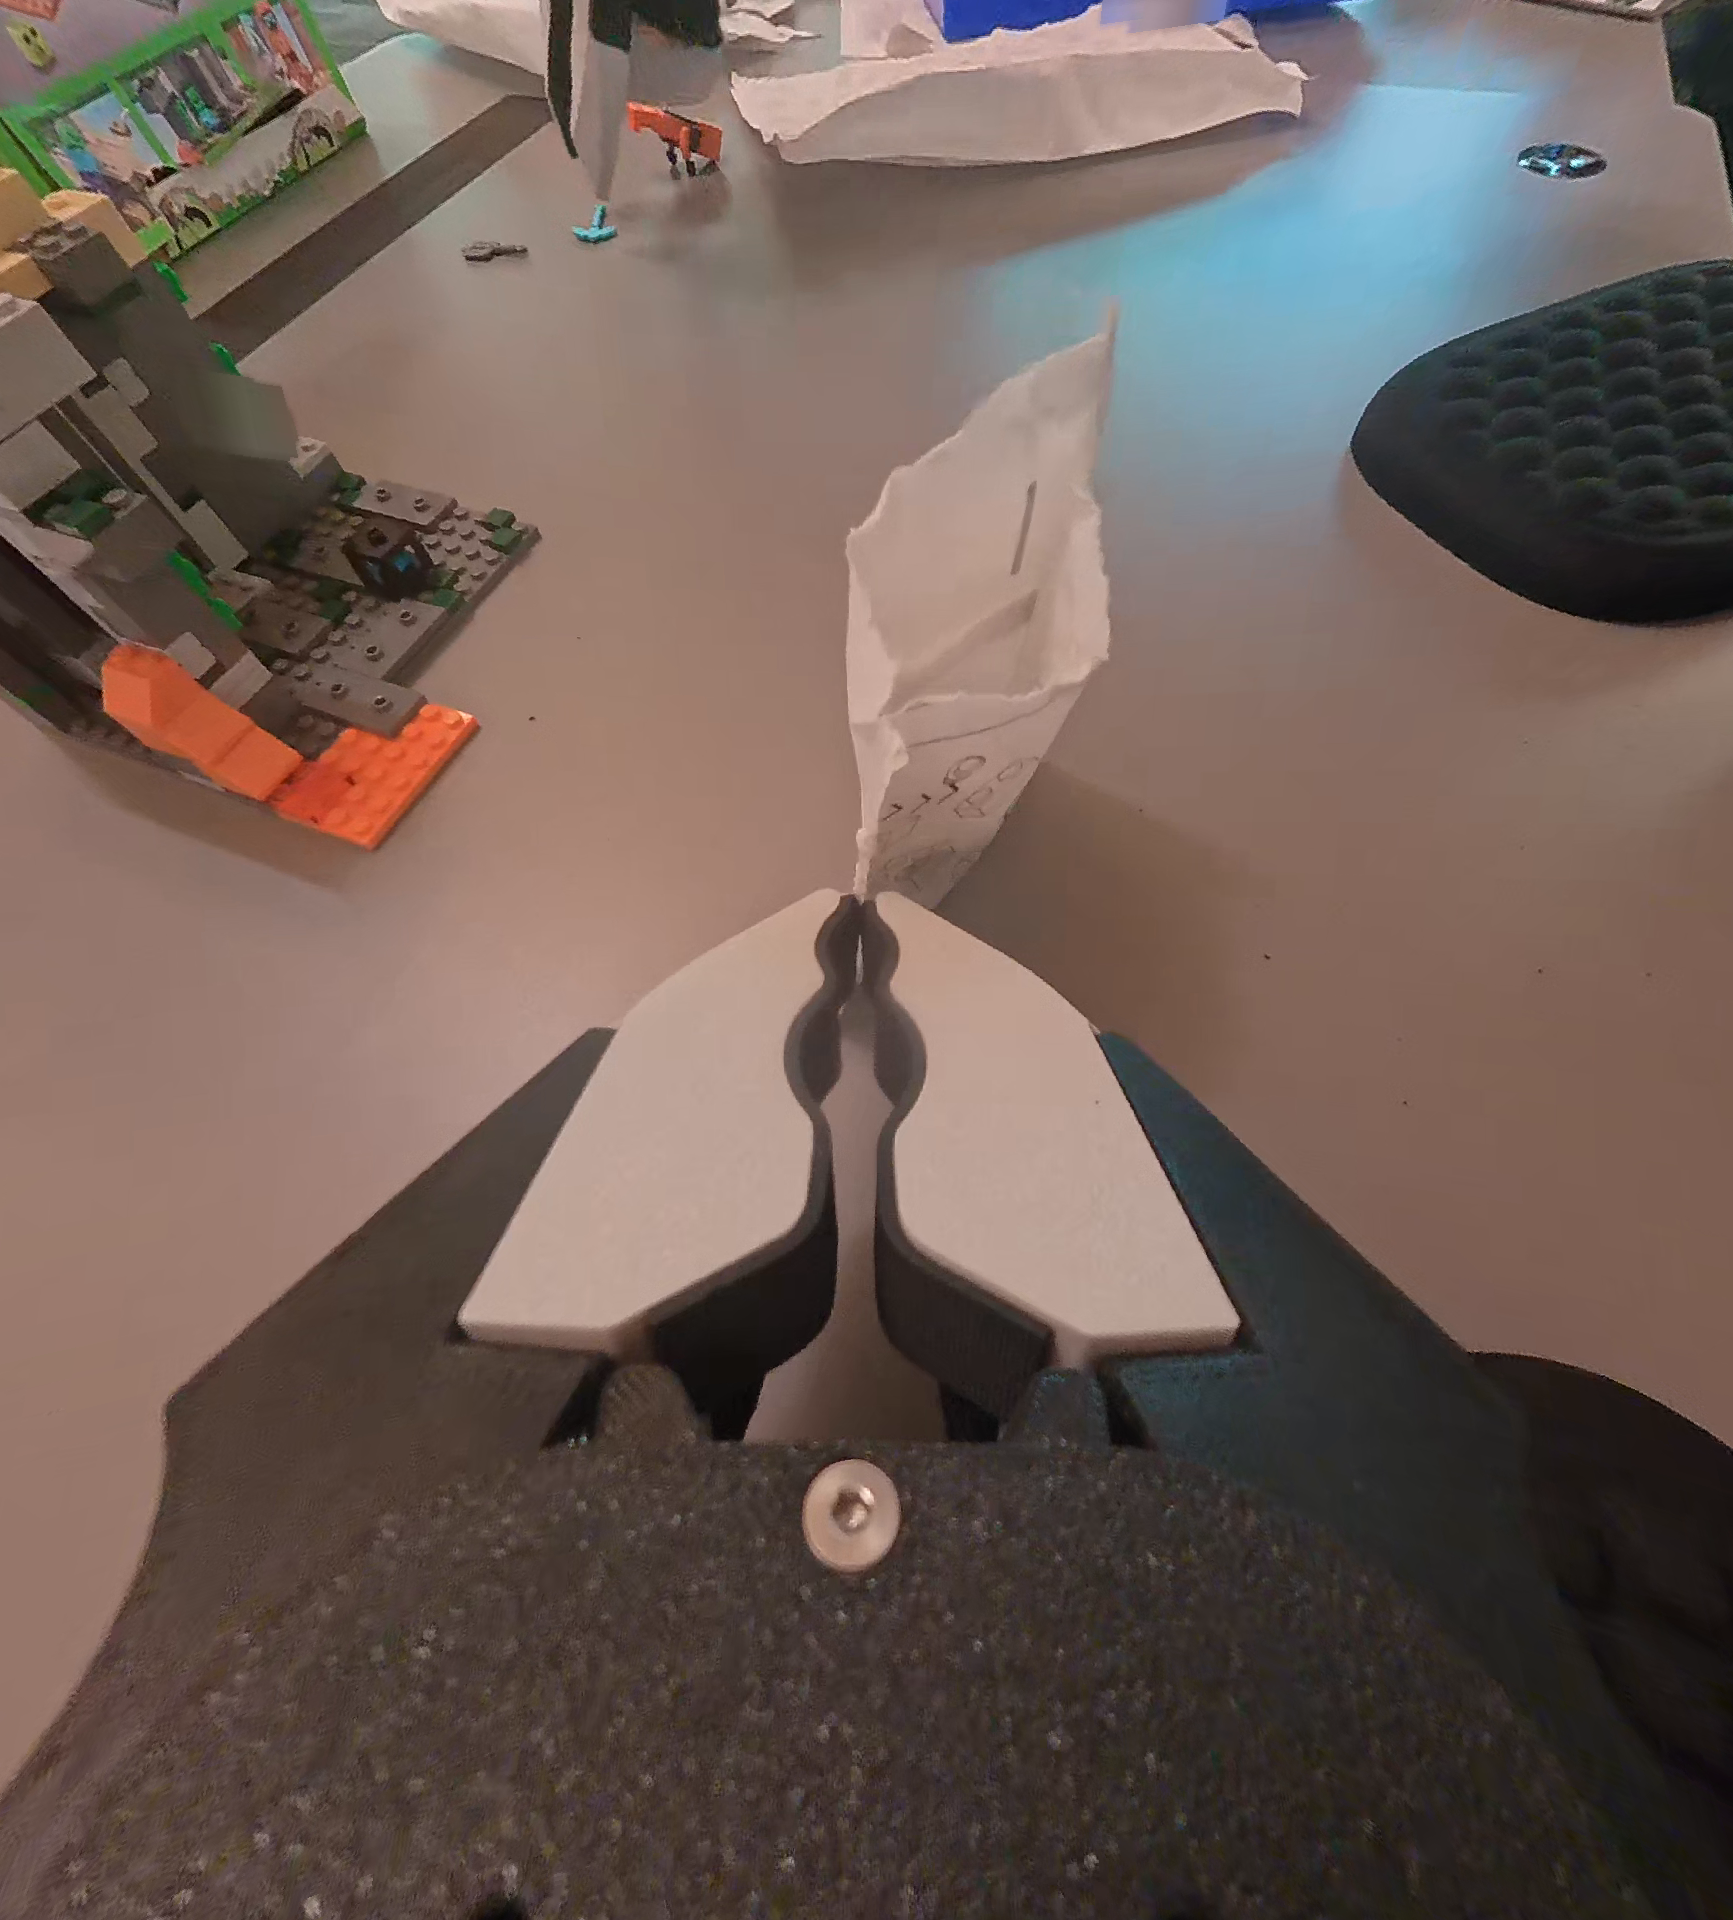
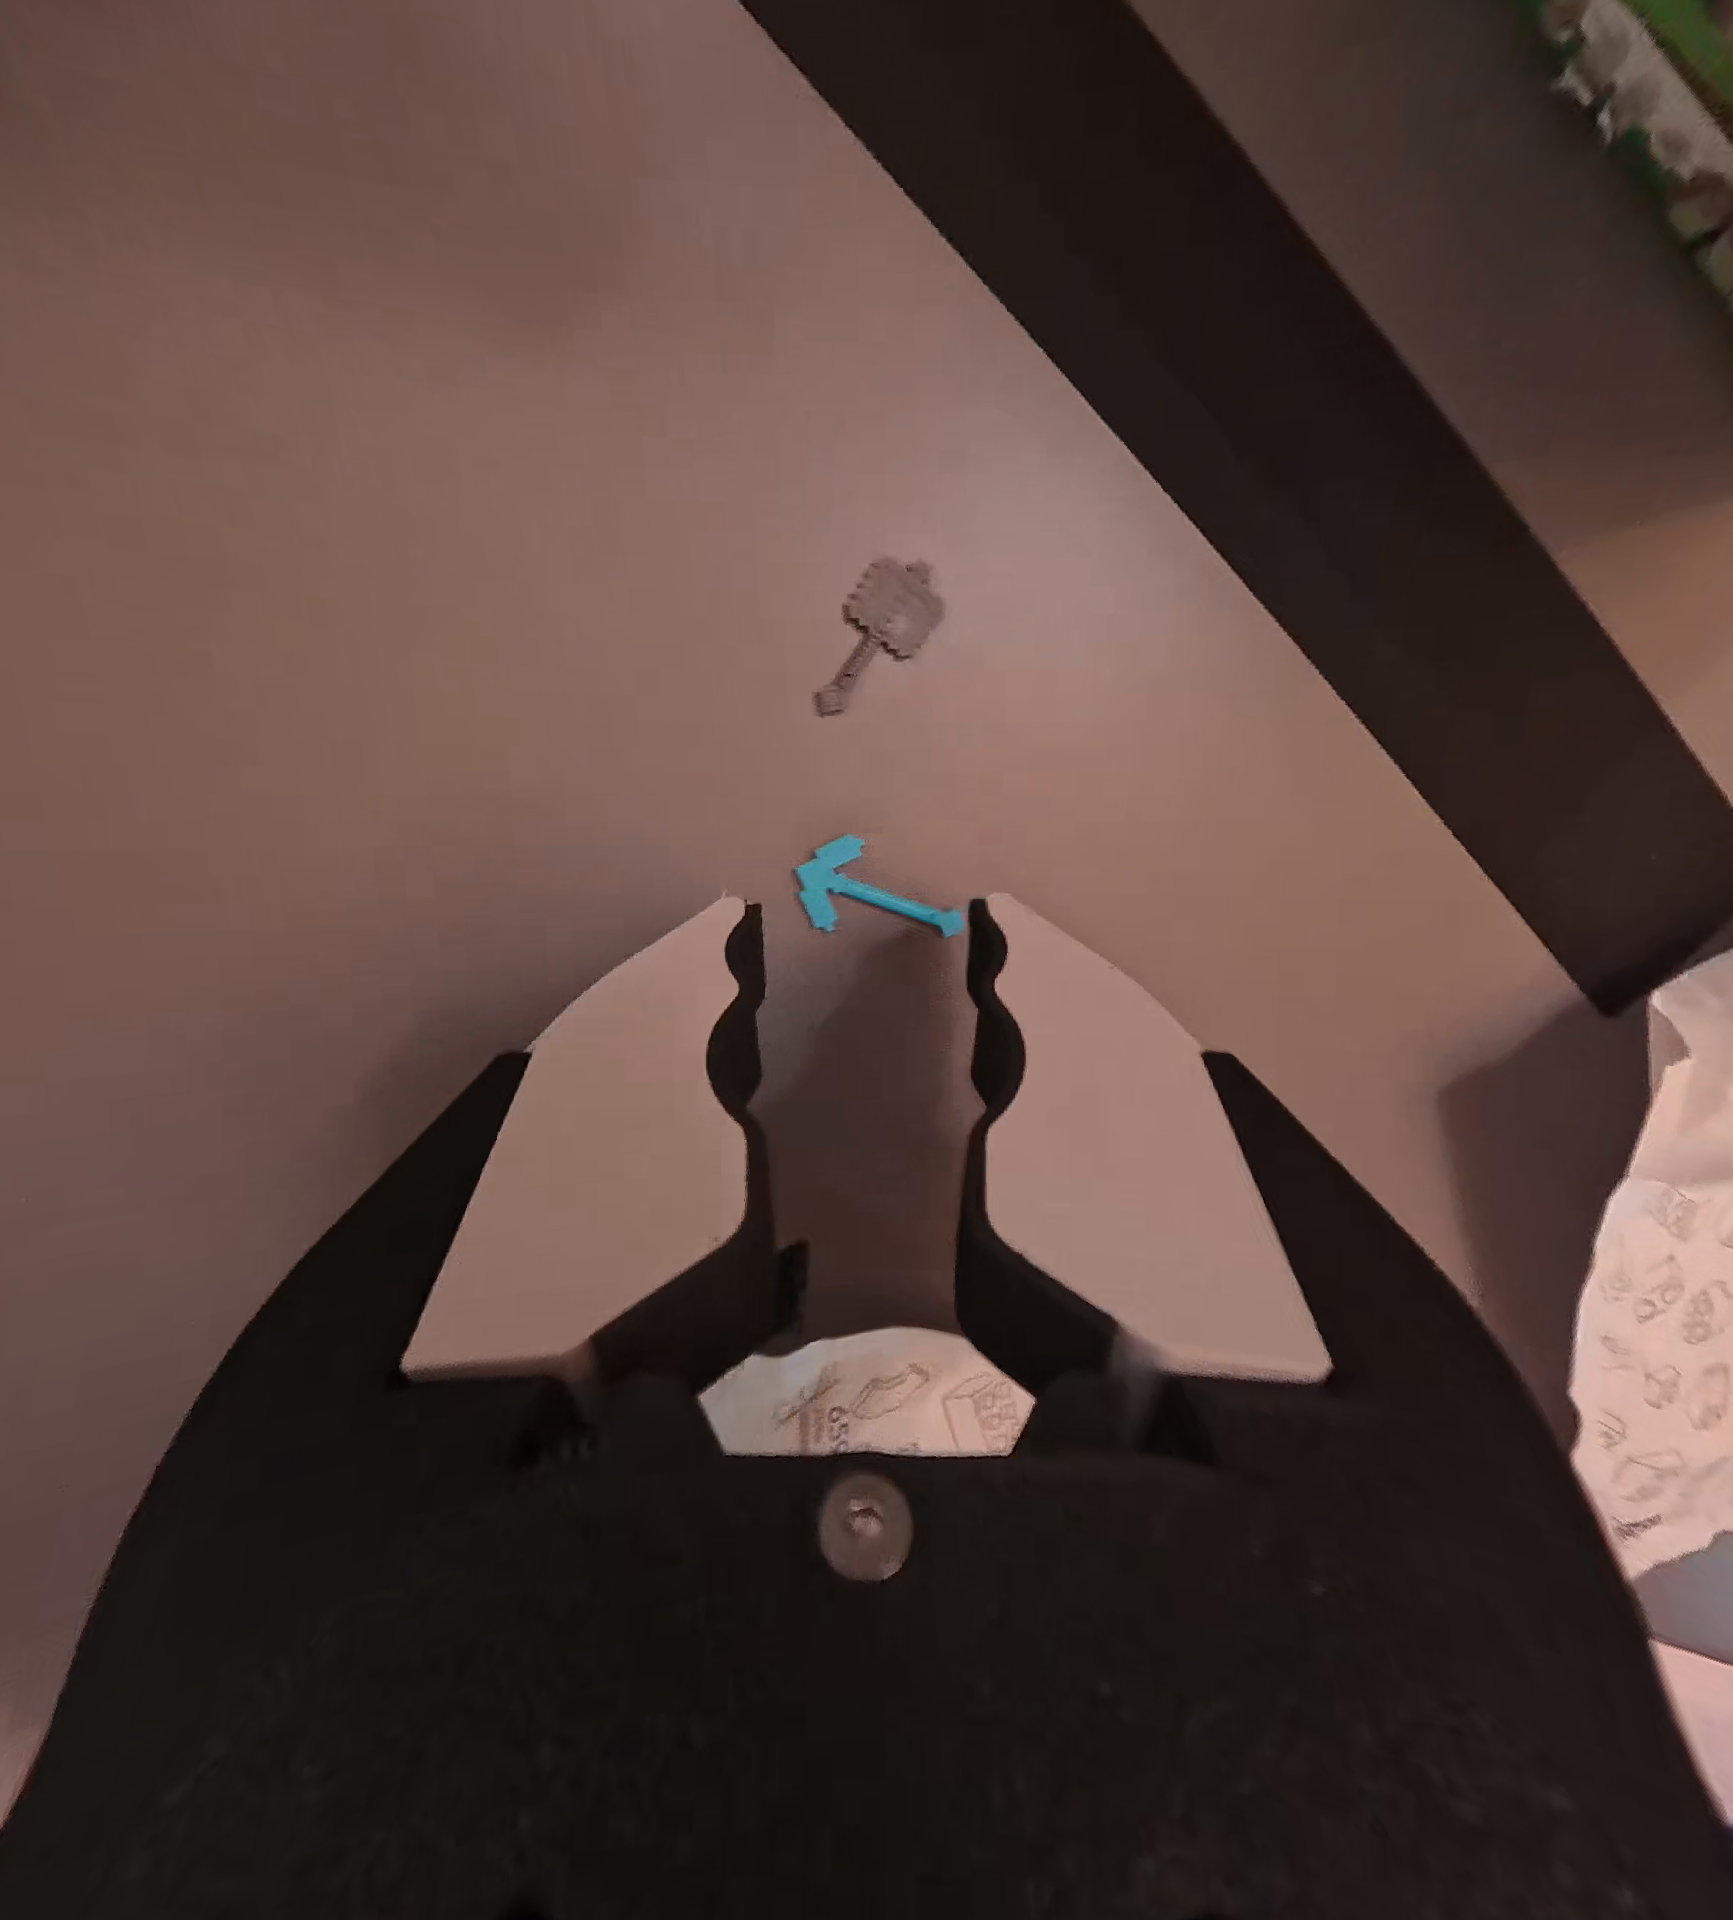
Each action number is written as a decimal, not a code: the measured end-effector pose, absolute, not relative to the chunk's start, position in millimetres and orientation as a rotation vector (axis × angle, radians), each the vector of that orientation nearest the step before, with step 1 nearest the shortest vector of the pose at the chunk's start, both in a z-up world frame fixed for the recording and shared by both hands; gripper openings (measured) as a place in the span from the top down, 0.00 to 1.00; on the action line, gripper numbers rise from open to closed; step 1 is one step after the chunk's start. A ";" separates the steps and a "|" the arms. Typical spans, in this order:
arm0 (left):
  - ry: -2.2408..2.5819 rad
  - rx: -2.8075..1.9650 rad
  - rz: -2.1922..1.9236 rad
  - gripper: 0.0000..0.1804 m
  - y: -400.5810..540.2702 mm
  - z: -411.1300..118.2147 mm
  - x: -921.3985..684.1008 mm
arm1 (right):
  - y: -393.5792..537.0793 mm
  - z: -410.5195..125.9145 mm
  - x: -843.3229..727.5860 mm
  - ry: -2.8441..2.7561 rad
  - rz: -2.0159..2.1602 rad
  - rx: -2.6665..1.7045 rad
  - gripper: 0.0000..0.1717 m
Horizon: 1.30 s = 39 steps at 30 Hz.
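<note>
My left gripper [image 1: 860, 920] is shut on the corner of a torn white paper bag [image 1: 987, 623], which stands up from the fingertips above the table. My right gripper [image 2: 862, 914] is open just above the table, its fingertips on either side of a small turquoise toy pickaxe [image 2: 857, 888] that lies flat; the handle end is next to the right fingertip [image 2: 978, 920], and the pads do not press on it. A small grey toy axe [image 2: 883, 629] lies a little beyond it. The right gripper also shows far off in the left wrist view [image 1: 600, 125], over the turquoise pickaxe [image 1: 594, 223].
A grey, green and orange brick model [image 1: 166, 582] stands at the left, with its green box [image 1: 176, 135] behind. Torn white paper [image 1: 1018, 104] lies at the back. A black mesh pad [image 1: 1620, 436] sits at the right. A dark strip [image 2: 1257, 416] crosses the table. Across from one pair of fingers to the other is roughly 45 cm. To reach the small grey toy axe [image 2: 883, 629] in a straight line is about 5 cm for my right fingers, about 45 cm for my left. Seen from the left wrist view [image 1: 489, 243] as well.
</note>
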<state>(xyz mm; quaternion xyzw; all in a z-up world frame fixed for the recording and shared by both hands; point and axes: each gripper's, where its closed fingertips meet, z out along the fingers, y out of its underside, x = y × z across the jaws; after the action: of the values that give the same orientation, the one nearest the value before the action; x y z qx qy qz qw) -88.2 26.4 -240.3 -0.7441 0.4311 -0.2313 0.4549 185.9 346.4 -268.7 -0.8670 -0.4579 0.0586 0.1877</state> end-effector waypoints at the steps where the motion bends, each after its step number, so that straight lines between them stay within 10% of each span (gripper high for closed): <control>1: 1.063 -1.836 -0.571 1.00 26.5 -240.2 -88.4 | 349.2 -271.7 187.3 -1.293 0.154 -2.450 0.77; 39: 1.094 -1.848 -0.625 1.00 20.7 -245.2 -83.4 | 316.9 -281.4 177.0 -1.948 0.228 -2.199 0.99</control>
<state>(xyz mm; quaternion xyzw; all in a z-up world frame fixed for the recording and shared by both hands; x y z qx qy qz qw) -83.4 20.7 -245.2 -0.7431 0.4398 -0.2514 0.4372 177.0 316.9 -281.4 -0.7428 -0.6579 0.0769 0.0976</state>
